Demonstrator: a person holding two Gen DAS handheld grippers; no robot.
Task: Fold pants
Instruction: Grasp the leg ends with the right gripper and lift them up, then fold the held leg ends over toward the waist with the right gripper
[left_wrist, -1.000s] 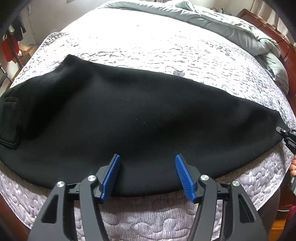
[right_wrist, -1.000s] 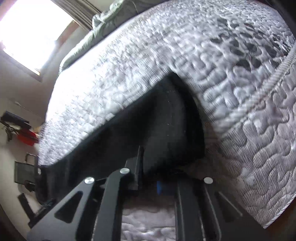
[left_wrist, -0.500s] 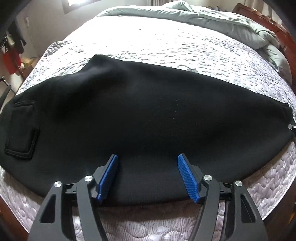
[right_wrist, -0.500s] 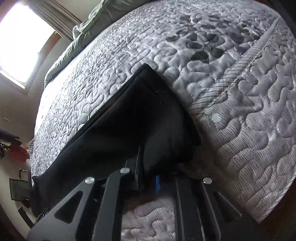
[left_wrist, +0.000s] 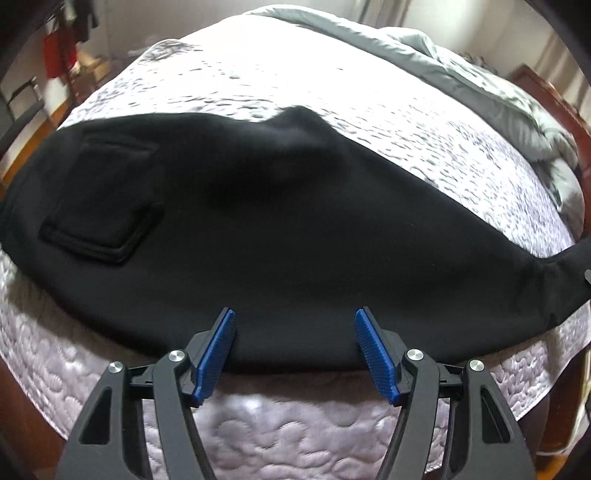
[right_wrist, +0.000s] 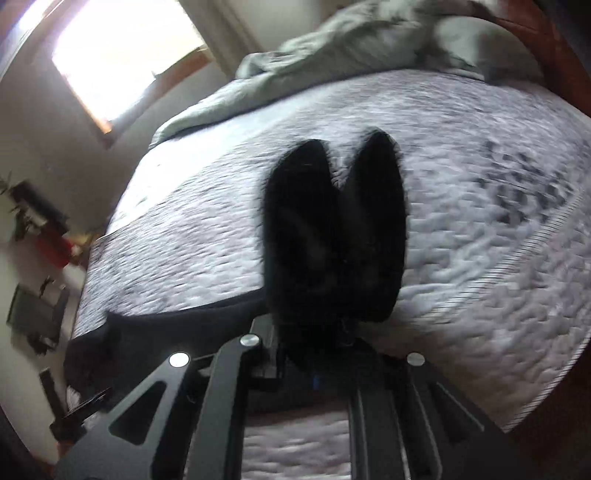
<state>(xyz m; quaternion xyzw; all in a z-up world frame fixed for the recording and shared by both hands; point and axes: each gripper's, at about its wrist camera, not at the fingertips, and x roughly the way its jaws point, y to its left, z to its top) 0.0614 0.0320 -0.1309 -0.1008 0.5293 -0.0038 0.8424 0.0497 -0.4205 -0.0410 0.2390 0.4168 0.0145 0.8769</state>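
Your left gripper (left_wrist: 293, 338) hangs over the near edge of the bed with its blue pads (left_wrist: 214, 356) spread wide; its jaws have just been opening, and nothing is pinched between them, though the hem of the black pants (left_wrist: 280, 236) lies just under the tips. Beyond them the pants stretch folded lengthwise across the quilted mattress (left_wrist: 303, 88), with a patch pocket (left_wrist: 99, 206) towards the left end. The right end rises off the bed at the frame's edge. A rumpled grey duvet (left_wrist: 480, 81) lies at the far side.

Your right gripper (right_wrist: 314, 365) has its jaws pressed together on the pants' cuff end, which stands up in two dark lobes, blurred, probably the two leg ends.
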